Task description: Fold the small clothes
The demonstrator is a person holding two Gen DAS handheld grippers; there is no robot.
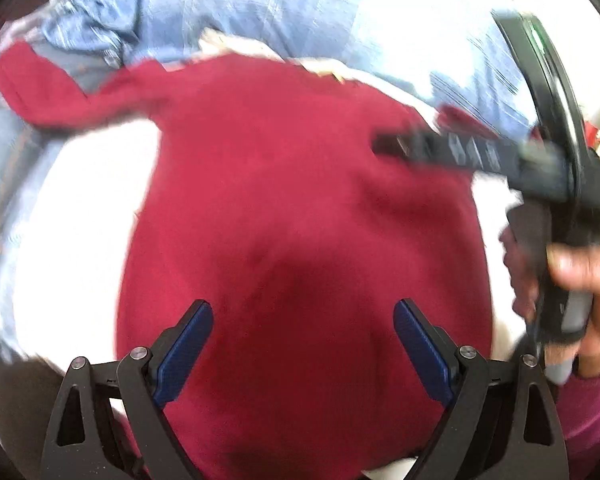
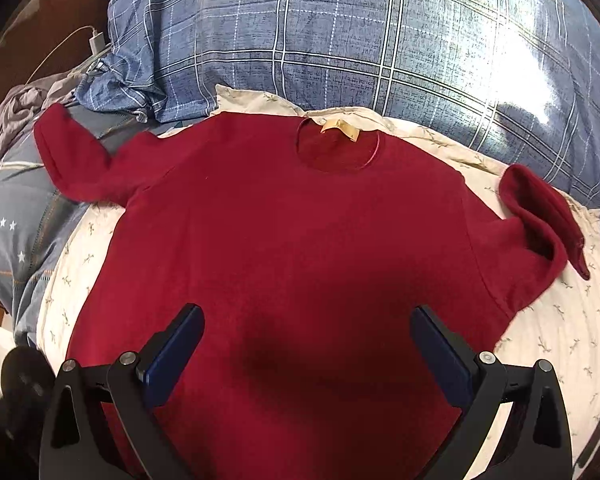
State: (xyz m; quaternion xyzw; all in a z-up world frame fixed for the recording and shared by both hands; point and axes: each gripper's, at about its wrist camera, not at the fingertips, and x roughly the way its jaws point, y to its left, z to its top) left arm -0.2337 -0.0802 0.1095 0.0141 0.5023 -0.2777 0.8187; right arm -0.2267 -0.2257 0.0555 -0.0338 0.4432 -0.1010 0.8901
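While your left gripper hovers over the lower body of the red sweater, its jaws stand wide apart with nothing between them. Through the left wrist camera the garment lies flat and fills the middle of the frame, one sleeve trailing off to the upper left onto the blue plaid bedding. Your right hand holds the other tool at the right edge, and its fingers reach in over the sweater's right shoulder (the blur there makes contact impossible to judge). That reach is one risk: if both tools work the same side, they could collide or drag the cloth out of square.

Seen from the right wrist camera, your right gripper is likewise spread open and empty, above the hem half of the sweater. The collar with its tan label points away from you, the body rests on a pale printed sheet, and the right sleeve is curled up on itself near the sheet's edge. Pinching that sleeve while it is doubled would likely fold a crease into the finished bundle; pinching the sheet along with the knit would lift both. Open sheet shows along the right and lower left sides of the body, so you have room to come in there. The far side is crowded by the plaid bedding, and a white charger with its cable lies at the upper left.
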